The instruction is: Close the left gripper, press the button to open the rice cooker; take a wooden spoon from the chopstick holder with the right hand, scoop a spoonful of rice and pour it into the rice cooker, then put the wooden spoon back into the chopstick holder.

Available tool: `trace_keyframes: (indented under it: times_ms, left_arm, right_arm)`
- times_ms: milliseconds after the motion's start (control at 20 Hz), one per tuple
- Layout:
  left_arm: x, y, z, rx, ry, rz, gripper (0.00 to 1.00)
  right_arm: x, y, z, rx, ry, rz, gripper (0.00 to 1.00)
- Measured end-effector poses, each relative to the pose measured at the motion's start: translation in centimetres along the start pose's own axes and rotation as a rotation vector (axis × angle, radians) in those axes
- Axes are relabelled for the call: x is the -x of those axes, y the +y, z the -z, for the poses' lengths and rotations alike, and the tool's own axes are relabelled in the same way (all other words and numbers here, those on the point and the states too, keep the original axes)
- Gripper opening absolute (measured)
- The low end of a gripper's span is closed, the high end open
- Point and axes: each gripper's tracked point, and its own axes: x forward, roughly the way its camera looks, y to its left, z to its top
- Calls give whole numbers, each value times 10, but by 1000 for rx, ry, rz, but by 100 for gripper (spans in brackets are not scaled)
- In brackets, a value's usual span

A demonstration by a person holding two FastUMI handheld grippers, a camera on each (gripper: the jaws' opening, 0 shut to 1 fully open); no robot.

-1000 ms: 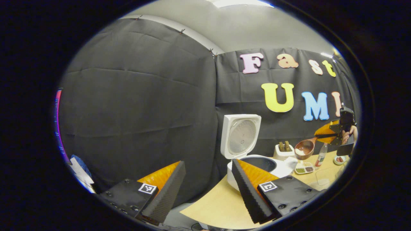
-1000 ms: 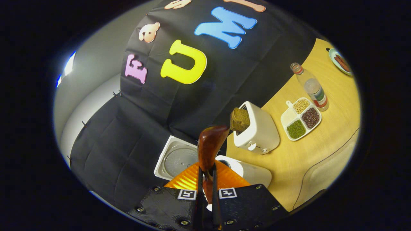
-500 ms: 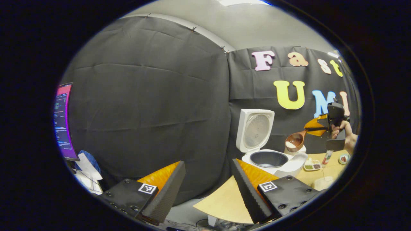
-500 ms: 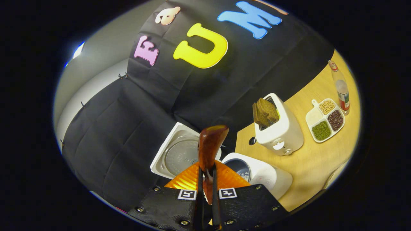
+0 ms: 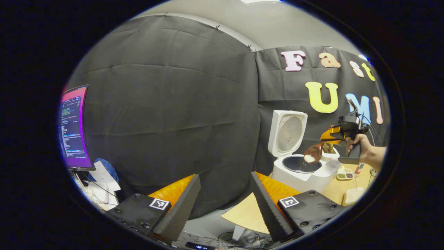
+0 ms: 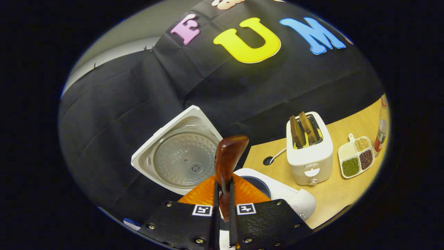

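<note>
The right gripper [image 6: 222, 208] is pinching the handle of the wooden spoon [image 6: 226, 163], both fingers pressing on it with the spoon standing up between them. In the left gripper view that same gripper [image 5: 333, 134] is showing at the far right, held by a hand [image 5: 357, 144], and the spoon [image 5: 314, 153] is tilting downward with its bowl over the open pot of the rice cooker [image 5: 301, 170]. White rice [image 5: 309, 158] is sitting at the spoon's lower lip, and a few grains appear to be falling toward the pot, though this is too small to confirm.

The left gripper [image 5: 225, 198] is hanging with its fingers spread wide and nothing between them, well apart from the cooker and off the near left edge of the table [image 5: 248, 217].

The cooker lid [image 6: 180, 152] is standing raised, its inner plate facing outward. In the right gripper view the cooker body [image 6: 288, 198] is lying just beyond the gripper. A toaster [image 6: 308, 156] with two dark slices is standing to the right of the cooker on the table [image 6: 333, 194]. A divided dish [image 6: 356, 160] of grains is sitting right of the toaster, with a bottle [image 6: 381, 130] just beyond it. A monitor [image 5: 73, 128] is glowing at the far left in the left gripper view.
</note>
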Motion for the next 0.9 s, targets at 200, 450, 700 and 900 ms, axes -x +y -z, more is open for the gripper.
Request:
trace_keyframes:
  times_ms: [200,450,700,900]
  left_arm:
    - [3,1,1,-2,6,-1,95]
    - [2,1,1,7,6,2,99]
    - [3,-3,1,2,3,7,100]
    - [6,-3,4,12,5,7,99]
  right_arm:
    - [-3,8,5,212,-11,42,11]
    - [-4,17,8,525,-60,70,11]
    - [2,31,9,818,-118,78,11]
    - [5,40,10,992,-165,61,11]
